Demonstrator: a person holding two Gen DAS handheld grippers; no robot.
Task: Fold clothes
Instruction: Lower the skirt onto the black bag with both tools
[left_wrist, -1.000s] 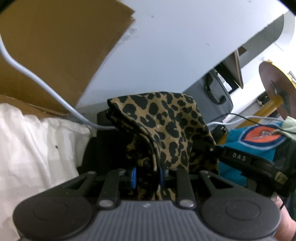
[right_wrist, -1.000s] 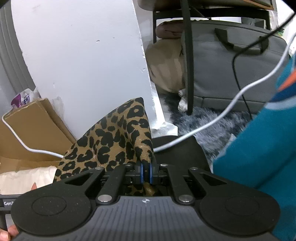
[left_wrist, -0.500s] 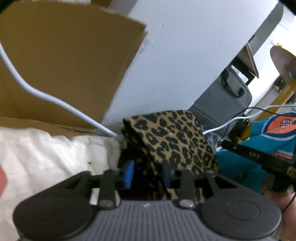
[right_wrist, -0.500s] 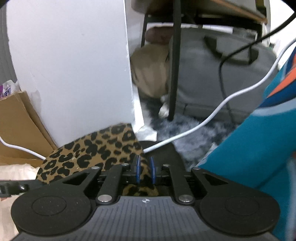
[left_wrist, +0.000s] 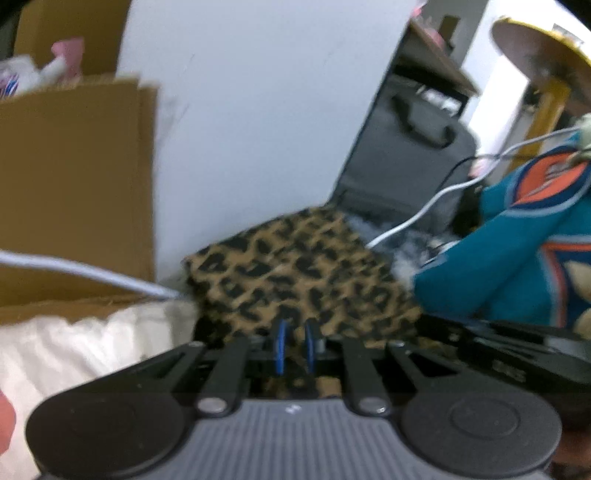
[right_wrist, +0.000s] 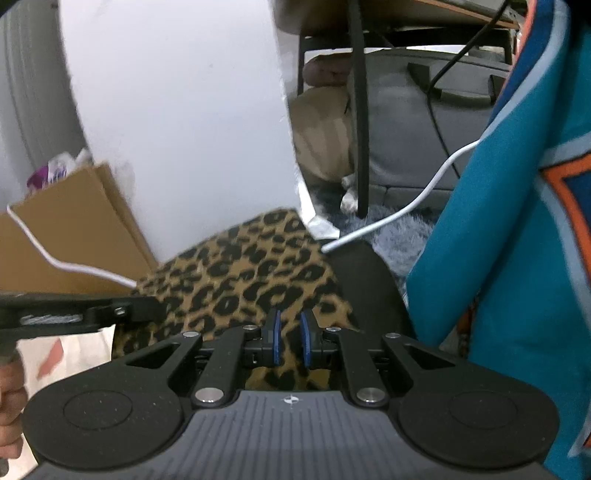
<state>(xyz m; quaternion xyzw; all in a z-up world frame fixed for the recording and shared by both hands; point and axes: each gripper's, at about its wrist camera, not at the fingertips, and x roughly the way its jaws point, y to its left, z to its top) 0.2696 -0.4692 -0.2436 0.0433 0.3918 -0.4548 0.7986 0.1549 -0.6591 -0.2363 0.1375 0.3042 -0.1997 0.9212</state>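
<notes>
Leopard-print brown fabric garment (right_wrist: 243, 273) lay flat for folding; right gripper (right_wrist: 289, 341) jaws stood apart, left gripper (left_wrist: 295, 345) seemingly likewise, though blurred.

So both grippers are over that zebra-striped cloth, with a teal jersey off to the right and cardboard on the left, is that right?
Not quite: the cloth is leopard-spotted, tan with black spots, not zebra-striped. The right wrist view shows it most sharply. The rest holds: both the left gripper and right gripper are over it, the teal jersey is on the right, the cardboard on the left.
</notes>
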